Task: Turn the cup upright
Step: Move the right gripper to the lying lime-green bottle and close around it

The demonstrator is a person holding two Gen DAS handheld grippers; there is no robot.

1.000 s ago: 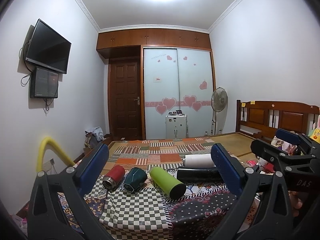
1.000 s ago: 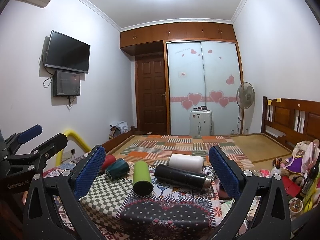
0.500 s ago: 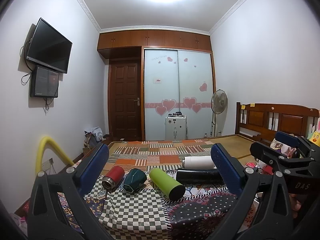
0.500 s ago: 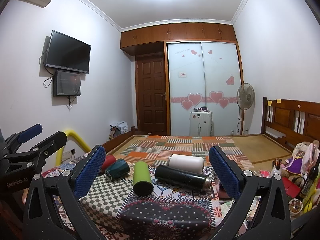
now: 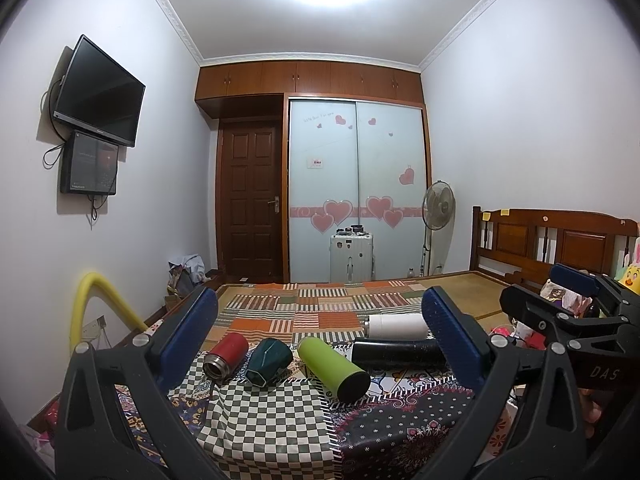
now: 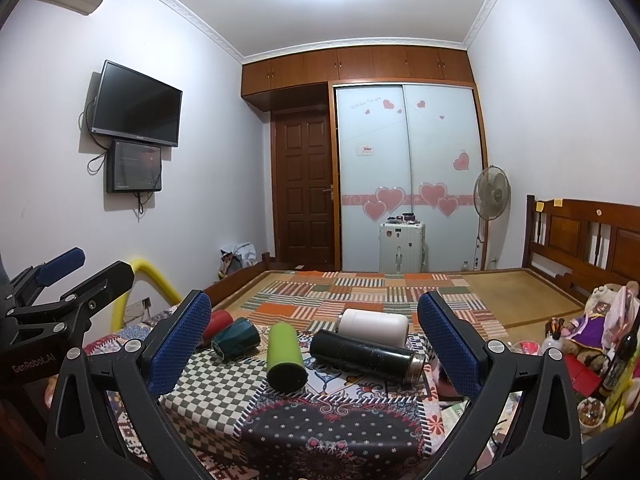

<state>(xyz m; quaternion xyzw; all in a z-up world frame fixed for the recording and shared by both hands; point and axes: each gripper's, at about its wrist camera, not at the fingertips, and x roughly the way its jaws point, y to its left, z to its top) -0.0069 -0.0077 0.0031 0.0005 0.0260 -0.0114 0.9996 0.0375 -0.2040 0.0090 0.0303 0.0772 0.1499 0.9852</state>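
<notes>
Several cups lie on their sides on a cloth-covered table [image 5: 260, 428] [image 6: 208, 396]: a red flask [image 5: 226, 356] [image 6: 218, 322], a dark green cup [image 5: 268, 364] [image 6: 236, 338], a lime green tumbler [image 5: 334, 362] [image 6: 284, 354], a black flask [image 5: 396, 354] [image 6: 366, 354] and a white cup [image 5: 396, 326] [image 6: 374, 326]. My left gripper [image 5: 320, 340] is open and empty, short of the cups. My right gripper [image 6: 316, 344] is open and empty, short of them too. Each gripper shows at the edge of the other's view.
A bed with a patchwork mat [image 5: 320, 308] lies behind the table. A yellow tube [image 5: 92, 304] stands at the left. Toys and bottles [image 6: 600, 332] crowd the right side. A suitcase [image 6: 402, 246] and a fan [image 6: 492, 196] stand by the wardrobe.
Both views have shifted very slightly; the left view has tilted up a little. The cups have not moved and both grippers stay open.
</notes>
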